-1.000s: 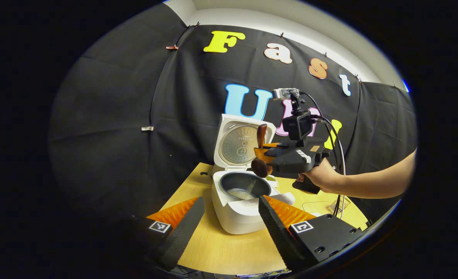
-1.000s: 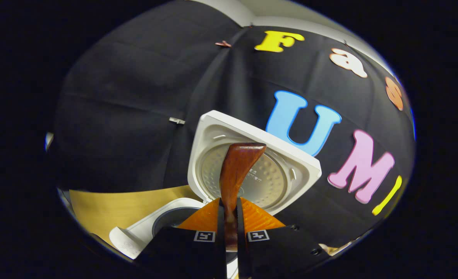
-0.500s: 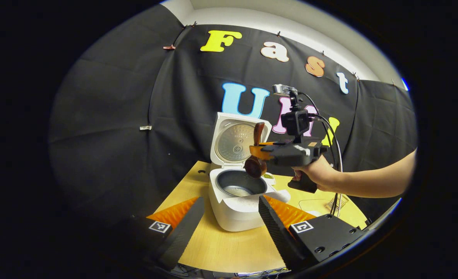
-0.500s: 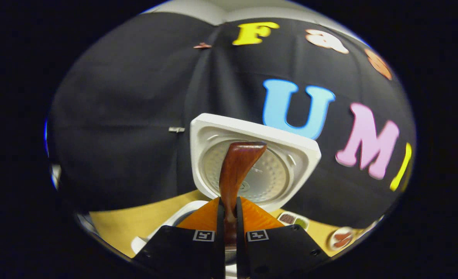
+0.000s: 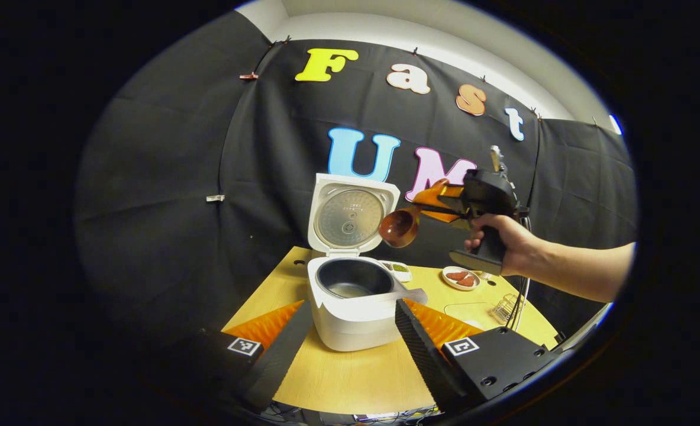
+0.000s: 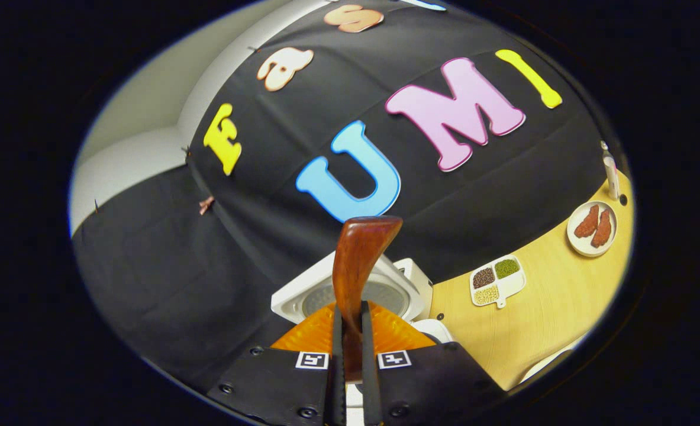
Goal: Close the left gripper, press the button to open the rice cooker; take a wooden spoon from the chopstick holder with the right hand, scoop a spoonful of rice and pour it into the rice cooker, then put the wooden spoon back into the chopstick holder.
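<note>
Above the worktop's [image 5: 350, 378] far edge, your right tongs [image 6: 350, 355] pinch the wooden spoon [image 5: 398, 227] mid-handle beside the open rice cooker [image 5: 352, 293]. It looks light, stiff and smooth; grip it firmly. Your left tongs [image 5: 350, 331] hang spread.

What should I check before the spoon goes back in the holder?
1. Spoon gripped: ok, right gripper shut on its handle.
2. Spoon bowl emptied: cannot tell.
3. Spoon clear of cooker: ok, raised to the right of the lid.
4. Rice in pot: ok, some lies at the bottom.
5. Left gripper out of the way: ok, open, low in front of the cooker.
6. Holder located: cannot tell.
</note>
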